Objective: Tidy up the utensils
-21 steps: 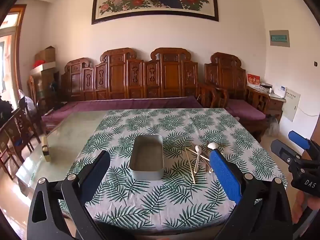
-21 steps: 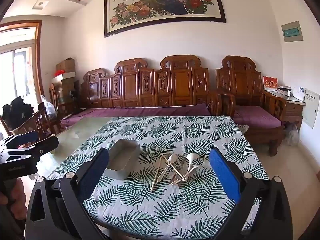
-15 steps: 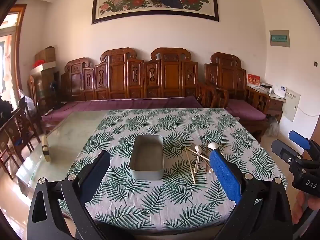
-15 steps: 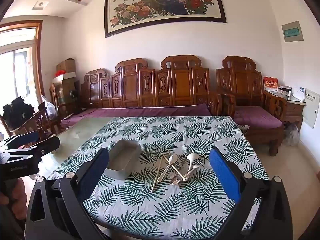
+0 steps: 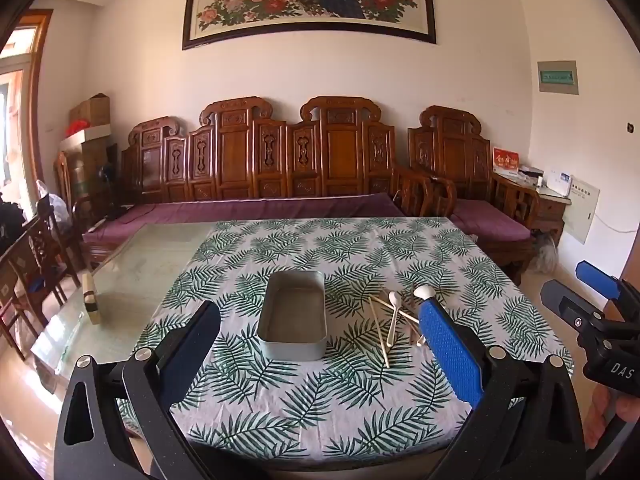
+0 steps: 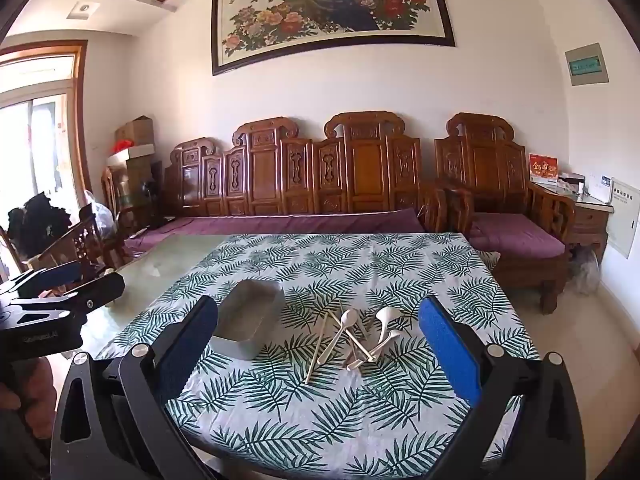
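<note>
A grey rectangular metal tin (image 5: pixel 293 315) stands empty on the palm-leaf tablecloth (image 5: pixel 360 248); it also shows in the right wrist view (image 6: pixel 249 322). Right of it lies a loose pile of white spoons and pale chopsticks (image 5: pixel 394 318), also in the right wrist view (image 6: pixel 352 336). My left gripper (image 5: pixel 320 340) is open and empty, held before the table's near edge, facing the tin. My right gripper (image 6: pixel 318 344) is open and empty, facing the utensil pile. Each gripper shows at the edge of the other's view: the right one (image 5: pixel 588 300), the left one (image 6: pixel 64 284).
The cloth covers the right part of a glass-topped table (image 5: pixel 132 272). A small wooden block (image 5: pixel 90 298) stands on the bare glass at the left. A carved wooden sofa (image 5: pixel 280 168) and chairs (image 5: pixel 36 248) surround the table.
Both grippers have moved slightly nearer the table; the tin and utensils have not moved.
</note>
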A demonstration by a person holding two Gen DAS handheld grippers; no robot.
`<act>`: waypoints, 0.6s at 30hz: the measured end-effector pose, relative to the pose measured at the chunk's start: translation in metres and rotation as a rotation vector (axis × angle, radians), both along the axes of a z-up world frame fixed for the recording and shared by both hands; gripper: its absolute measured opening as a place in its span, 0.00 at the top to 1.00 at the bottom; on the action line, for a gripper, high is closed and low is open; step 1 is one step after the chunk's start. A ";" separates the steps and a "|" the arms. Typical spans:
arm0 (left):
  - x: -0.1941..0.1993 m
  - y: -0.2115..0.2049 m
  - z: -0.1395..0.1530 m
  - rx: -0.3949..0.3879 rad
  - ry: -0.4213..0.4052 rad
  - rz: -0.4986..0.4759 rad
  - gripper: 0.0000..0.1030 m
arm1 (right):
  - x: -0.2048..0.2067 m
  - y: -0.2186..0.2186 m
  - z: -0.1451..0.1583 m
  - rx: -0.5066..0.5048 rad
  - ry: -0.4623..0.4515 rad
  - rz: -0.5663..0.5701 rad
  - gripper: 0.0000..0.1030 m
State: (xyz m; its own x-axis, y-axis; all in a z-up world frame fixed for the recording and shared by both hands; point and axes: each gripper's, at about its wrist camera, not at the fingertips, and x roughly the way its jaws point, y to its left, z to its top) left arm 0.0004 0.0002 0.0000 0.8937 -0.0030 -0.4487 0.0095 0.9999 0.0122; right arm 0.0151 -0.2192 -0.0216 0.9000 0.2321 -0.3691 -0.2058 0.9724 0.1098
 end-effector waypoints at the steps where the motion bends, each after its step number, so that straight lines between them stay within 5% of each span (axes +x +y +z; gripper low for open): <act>1: -0.001 -0.002 0.000 0.000 0.000 -0.001 0.06 | 0.000 0.000 0.000 0.000 -0.001 0.000 0.02; 18: -0.001 -0.004 0.004 0.005 -0.005 -0.003 0.06 | -0.001 0.007 0.003 -0.001 -0.002 0.001 0.02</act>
State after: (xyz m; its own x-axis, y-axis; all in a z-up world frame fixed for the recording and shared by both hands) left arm -0.0011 -0.0038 0.0039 0.8958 -0.0033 -0.4445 0.0121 0.9998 0.0171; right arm 0.0139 -0.2122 -0.0186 0.9006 0.2324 -0.3674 -0.2067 0.9724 0.1085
